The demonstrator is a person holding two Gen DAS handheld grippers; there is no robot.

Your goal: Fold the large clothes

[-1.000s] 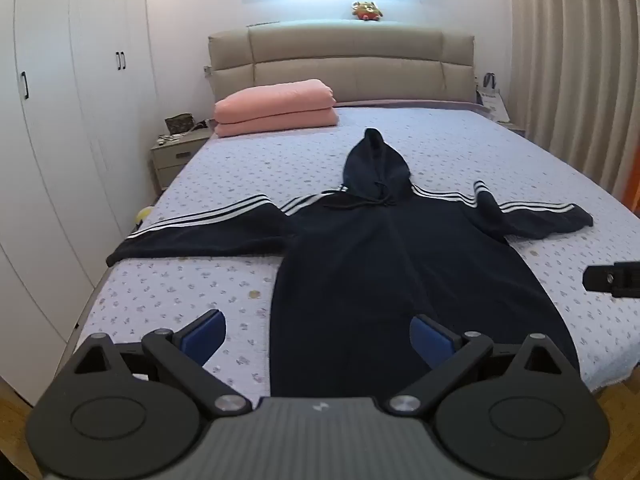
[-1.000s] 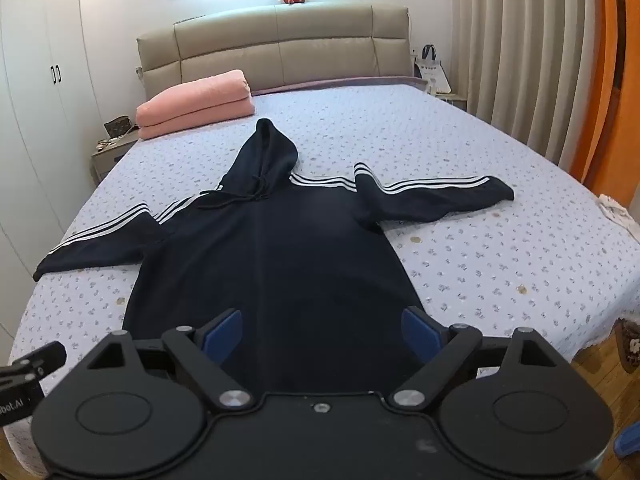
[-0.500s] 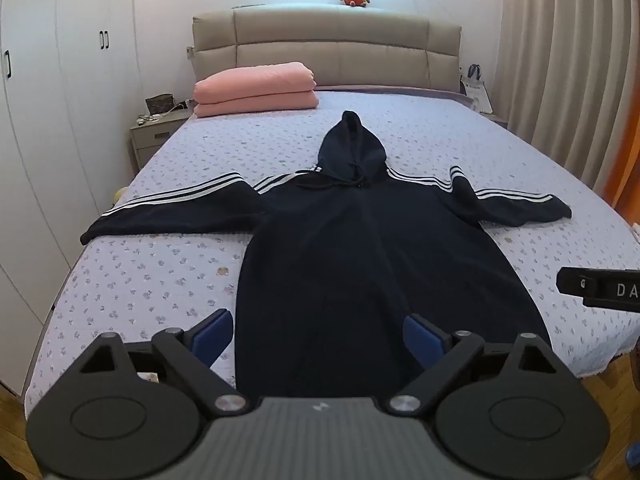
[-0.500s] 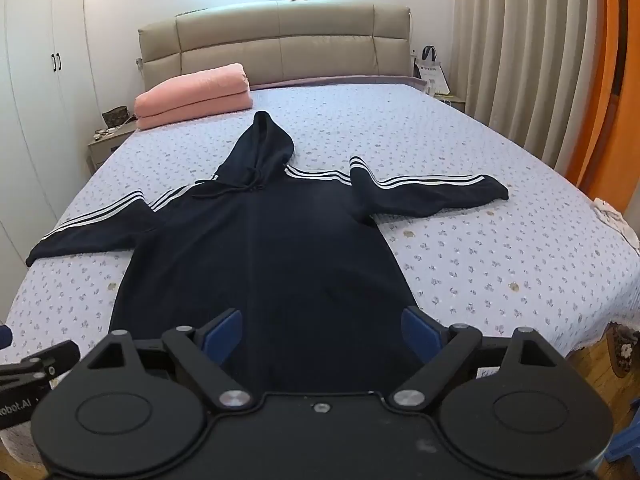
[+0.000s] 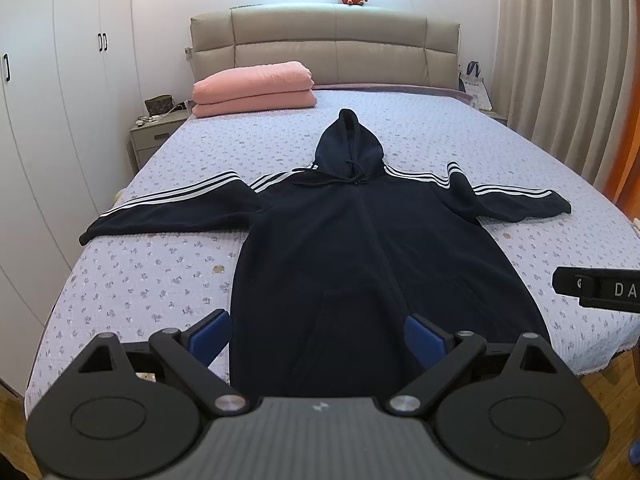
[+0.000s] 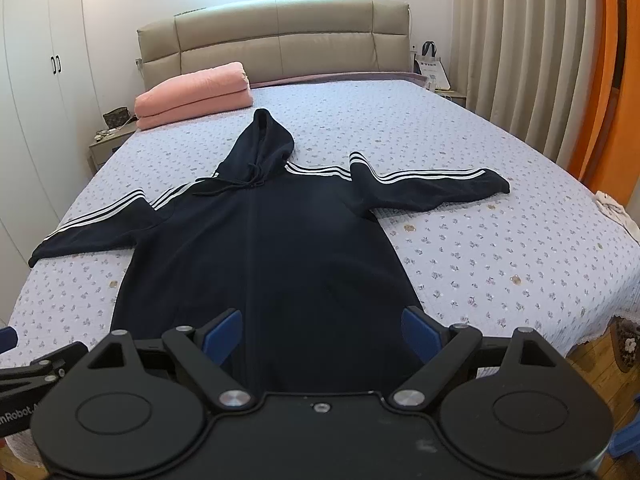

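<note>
A long navy hooded sweatshirt (image 5: pixel 360 248) with white sleeve stripes lies flat and face up on the bed (image 5: pixel 160 280), hood toward the headboard, both sleeves spread out sideways. It also shows in the right wrist view (image 6: pixel 280 248). My left gripper (image 5: pixel 318 336) is open and empty, held above the hem at the foot of the bed. My right gripper (image 6: pixel 322 332) is open and empty, also above the hem. Each gripper's body shows at the edge of the other's view.
Folded pink blankets (image 5: pixel 254 88) lie near the headboard (image 5: pixel 324 48). A nightstand (image 5: pixel 154 136) and white wardrobes (image 5: pixel 48 100) stand on the left, curtains (image 5: pixel 560 60) on the right. A white cloth (image 6: pixel 612 208) lies at the bed's right edge.
Both grippers have drawn back and risen slightly, so more of the bed and the sweatshirt's hem shows. The sweatshirt has not moved. Both jaws stay open.
</note>
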